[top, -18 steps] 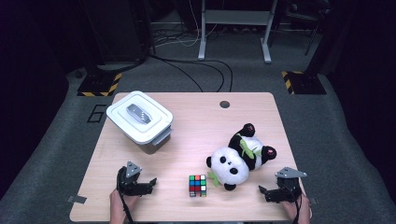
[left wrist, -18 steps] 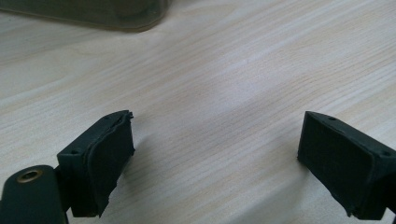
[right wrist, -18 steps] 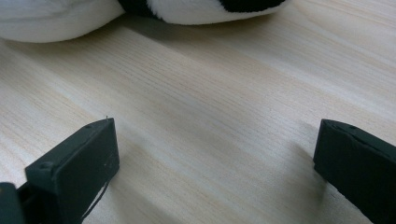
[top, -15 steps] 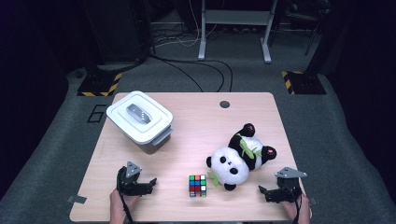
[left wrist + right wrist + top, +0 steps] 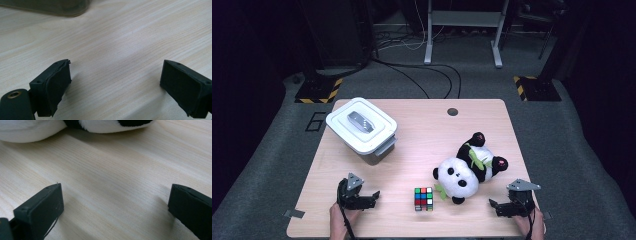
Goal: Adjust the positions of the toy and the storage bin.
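pale wood table [image 5: 422, 130], grey carpet floor [image 5: 572, 150], dark room

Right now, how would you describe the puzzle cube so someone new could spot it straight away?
Start at the wooden table and go to its near edge. Between the white lidded box and the plush panda sits the puzzle cube, the small item with multicoloured squares.
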